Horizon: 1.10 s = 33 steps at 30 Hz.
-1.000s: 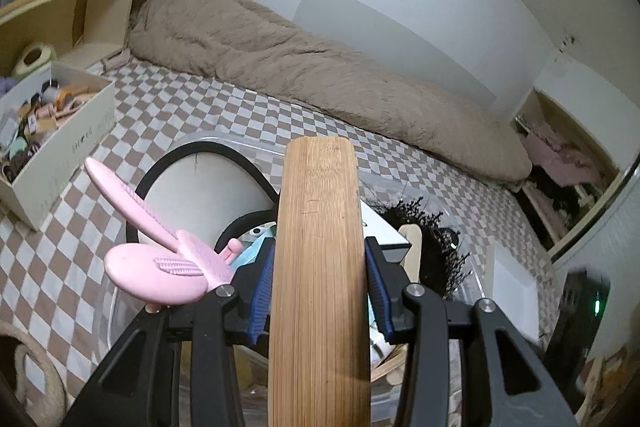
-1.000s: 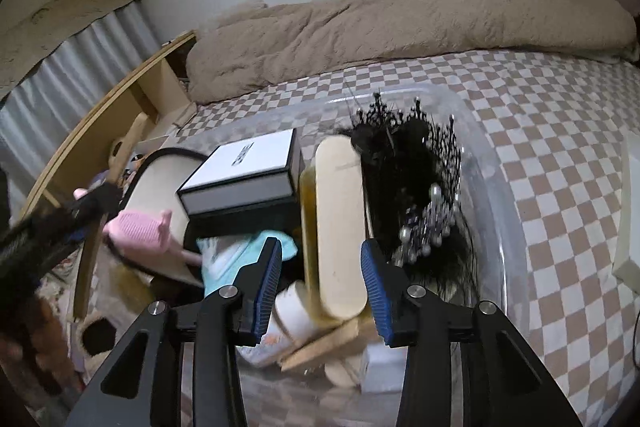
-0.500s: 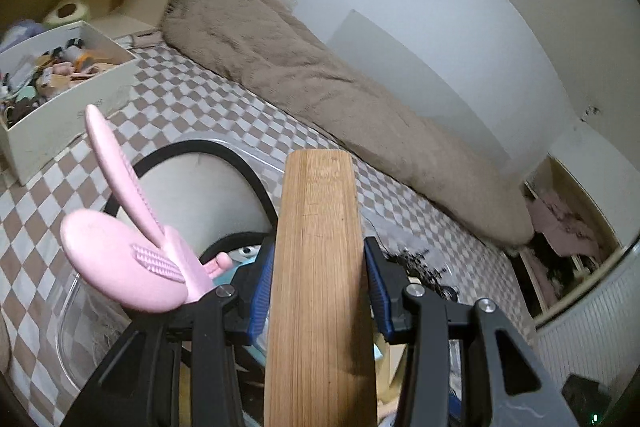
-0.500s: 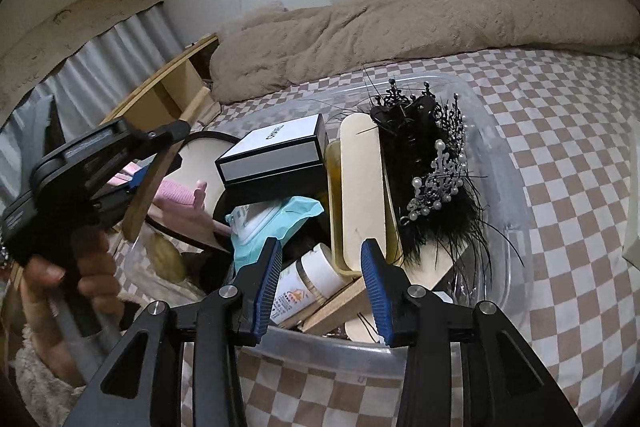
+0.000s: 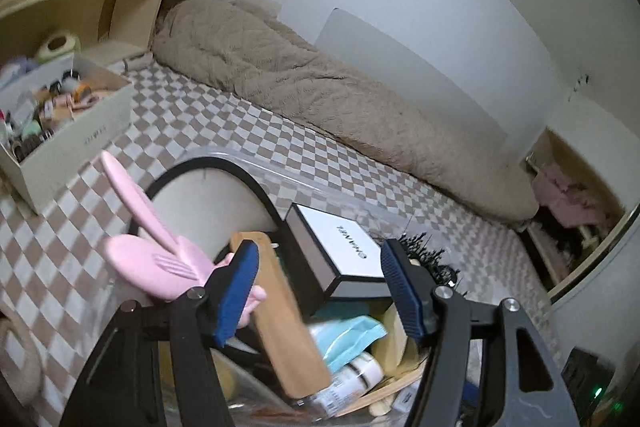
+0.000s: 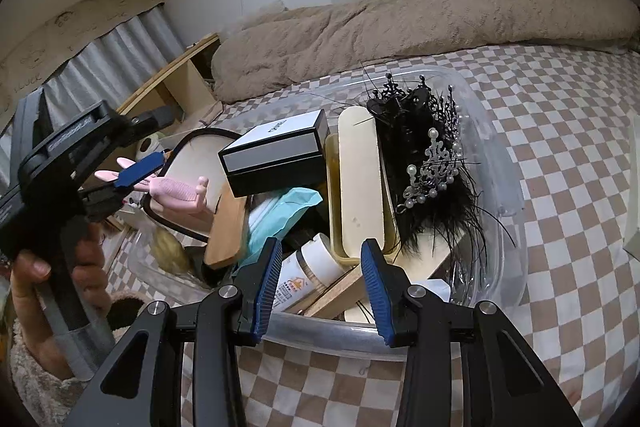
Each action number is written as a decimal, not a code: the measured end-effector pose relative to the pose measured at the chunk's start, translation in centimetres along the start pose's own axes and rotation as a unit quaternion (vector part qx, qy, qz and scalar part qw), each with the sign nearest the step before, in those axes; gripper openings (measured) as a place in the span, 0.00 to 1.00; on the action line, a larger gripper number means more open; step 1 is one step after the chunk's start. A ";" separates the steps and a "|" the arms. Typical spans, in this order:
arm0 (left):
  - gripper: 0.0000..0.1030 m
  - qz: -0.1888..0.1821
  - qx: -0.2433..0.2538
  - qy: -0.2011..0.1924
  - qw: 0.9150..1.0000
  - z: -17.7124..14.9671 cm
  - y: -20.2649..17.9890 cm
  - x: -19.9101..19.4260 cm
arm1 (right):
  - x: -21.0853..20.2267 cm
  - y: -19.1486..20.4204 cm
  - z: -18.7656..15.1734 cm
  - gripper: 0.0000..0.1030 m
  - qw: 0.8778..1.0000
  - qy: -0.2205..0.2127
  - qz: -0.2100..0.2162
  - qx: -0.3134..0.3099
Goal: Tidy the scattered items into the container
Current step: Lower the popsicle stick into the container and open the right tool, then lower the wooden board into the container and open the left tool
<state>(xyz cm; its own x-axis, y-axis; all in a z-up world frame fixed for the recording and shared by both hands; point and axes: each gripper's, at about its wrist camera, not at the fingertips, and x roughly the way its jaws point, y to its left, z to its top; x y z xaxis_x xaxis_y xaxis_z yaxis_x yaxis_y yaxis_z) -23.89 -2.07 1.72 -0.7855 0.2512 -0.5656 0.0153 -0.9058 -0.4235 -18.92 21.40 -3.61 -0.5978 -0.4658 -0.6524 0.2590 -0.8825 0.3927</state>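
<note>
A clear plastic container (image 6: 508, 195) on the checkered bed holds several items. My left gripper (image 5: 320, 291) is open above it. The wooden board (image 5: 280, 315) lies loose, tilted in the container beside the left finger; it also shows in the right wrist view (image 6: 226, 231). A pink rabbit-shaped brush (image 5: 152, 255) leans on a black-rimmed mirror (image 5: 208, 195). A black and white box (image 6: 276, 155), a cream case (image 6: 360, 183) and a black feathered tiara (image 6: 432, 163) lie inside. My right gripper (image 6: 320, 287) is open and empty at the container's near rim.
A cream box (image 5: 72, 131) full of small items stands at the left on the bed. A brown fluffy blanket (image 5: 320, 95) lies along the wall. A wooden shelf (image 5: 60, 15) is at the far left. A mirror edge (image 5: 592, 267) is at the right.
My left gripper has opened and let go of the wooden board, which has dropped tilted into the container. The right gripper has drawn back a little toward the near rim.
</note>
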 end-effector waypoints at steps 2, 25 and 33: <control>0.61 0.012 0.020 -0.002 1.000 -0.2 -0.1 -0.5 | -0.1 0.1 0.0 0.40 1.000 0.000 -0.001 0.001; 0.98 0.070 0.145 -0.027 0.987 -3.4 -1.5 -4.9 | -4.3 1.6 -0.6 0.40 0.999 -0.027 -0.035 -0.007; 1.00 0.068 0.166 -0.027 0.983 -4.6 -2.4 -7.1 | -6.2 2.1 -1.8 0.93 0.997 -0.041 -0.062 -0.012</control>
<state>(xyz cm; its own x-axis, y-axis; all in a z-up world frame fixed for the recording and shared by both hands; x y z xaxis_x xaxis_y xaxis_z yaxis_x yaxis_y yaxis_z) -15.55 -0.13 3.48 -0.8214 0.1091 -0.5598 -0.0728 -0.9936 -0.0868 -13.34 22.27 0.12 -0.6868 -0.3464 -0.6390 0.1970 -0.9350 0.2950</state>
